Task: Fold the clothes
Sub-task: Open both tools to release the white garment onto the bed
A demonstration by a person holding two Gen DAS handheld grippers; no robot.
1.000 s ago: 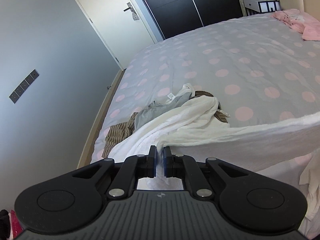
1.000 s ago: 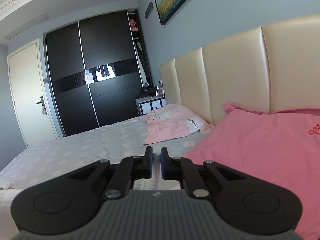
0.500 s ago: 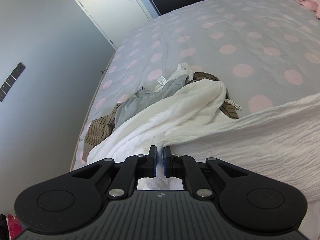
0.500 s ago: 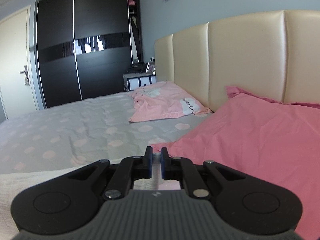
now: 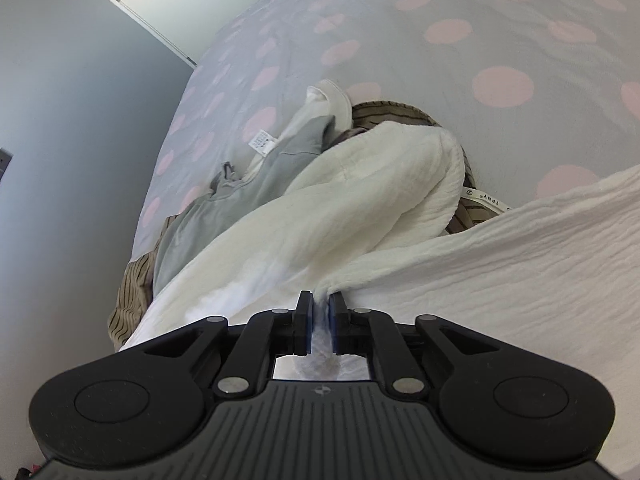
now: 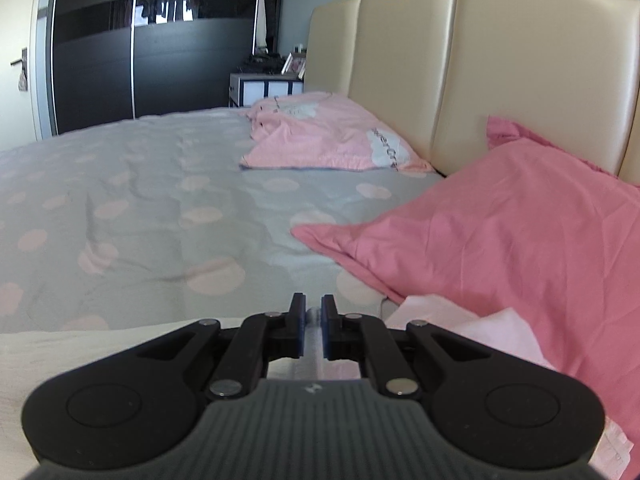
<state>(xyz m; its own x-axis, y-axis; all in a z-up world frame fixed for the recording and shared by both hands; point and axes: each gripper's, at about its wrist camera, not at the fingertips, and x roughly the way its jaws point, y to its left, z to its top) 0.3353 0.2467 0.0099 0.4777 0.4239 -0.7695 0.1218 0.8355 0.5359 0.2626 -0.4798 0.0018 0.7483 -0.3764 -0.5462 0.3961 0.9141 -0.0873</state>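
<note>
A white crinkled garment (image 5: 500,264) lies spread low over the bed, one sleeve folded back over a heap of clothes. My left gripper (image 5: 320,300) holds a bunched edge of it; the jaws are opening, and the cloth still fills the narrow gap between the pads. In the right wrist view the same white garment (image 6: 100,340) shows at the lower left. My right gripper (image 6: 313,304) is shut on a thin strip of its edge, close above the bed cover (image 6: 160,220).
Under the white sleeve lie a grey garment (image 5: 256,200) and a brown striped one (image 5: 132,300). The bed's left edge meets a grey wall (image 5: 80,120). A pink pillow (image 6: 500,232), a pink garment (image 6: 328,136) and a cream headboard (image 6: 480,60) stand to the right.
Both grippers have sunk towards the bed with the white garment, which now lies lower and flatter. The gap between the left jaws has widened slightly.
</note>
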